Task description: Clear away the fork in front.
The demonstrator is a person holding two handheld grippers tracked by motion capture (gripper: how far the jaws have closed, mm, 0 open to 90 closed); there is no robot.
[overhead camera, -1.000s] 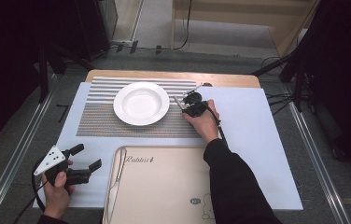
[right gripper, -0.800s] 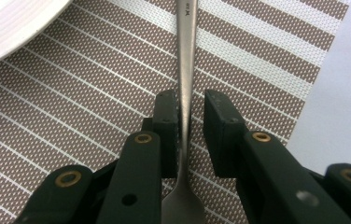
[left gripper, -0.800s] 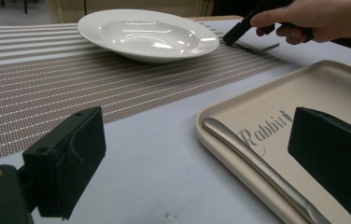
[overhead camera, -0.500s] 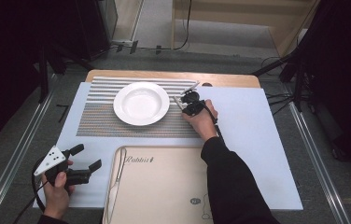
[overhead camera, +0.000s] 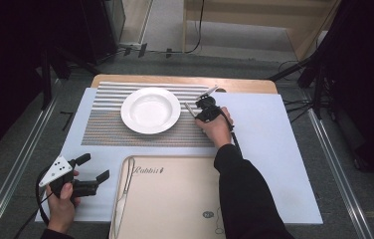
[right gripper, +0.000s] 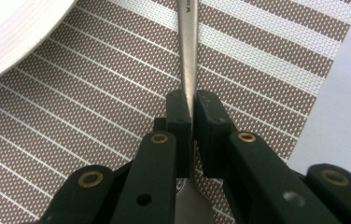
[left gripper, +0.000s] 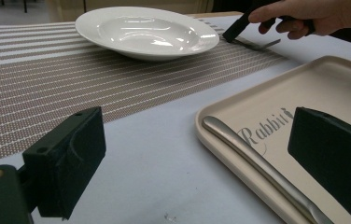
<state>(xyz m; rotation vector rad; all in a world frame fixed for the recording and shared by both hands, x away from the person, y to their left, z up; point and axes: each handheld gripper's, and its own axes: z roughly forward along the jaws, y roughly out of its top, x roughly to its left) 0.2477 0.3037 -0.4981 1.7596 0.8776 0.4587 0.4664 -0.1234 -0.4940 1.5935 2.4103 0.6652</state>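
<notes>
My right hand-held gripper has its jaws pressed together on the slim handle of a metal utensil, which I take to be a fork; the jaws have just been closing, with that handle between them, and the pads now bear on it from both sides. A second ago the same gripper sat at this spot with the utensil beneath it; its place has not changed. The fork lies on the striped placemat, just right of the white plate and apart from its rim, at the far side of the bench. In the high view the right hand-held gripper shows at the placemat's right edge, with a metal end of the fork sticking out beyond it toward the far right. My left hand-held gripper rests at the near left of the bench, jaws spread with nothing between them, unchanged from the earlier frames. It points toward the beige tray, which lies at the near middle of the bench. A second metal utensil lies inside the tray along its left rim. Plate, placemat and tray lie where they lay a second ago.
</notes>
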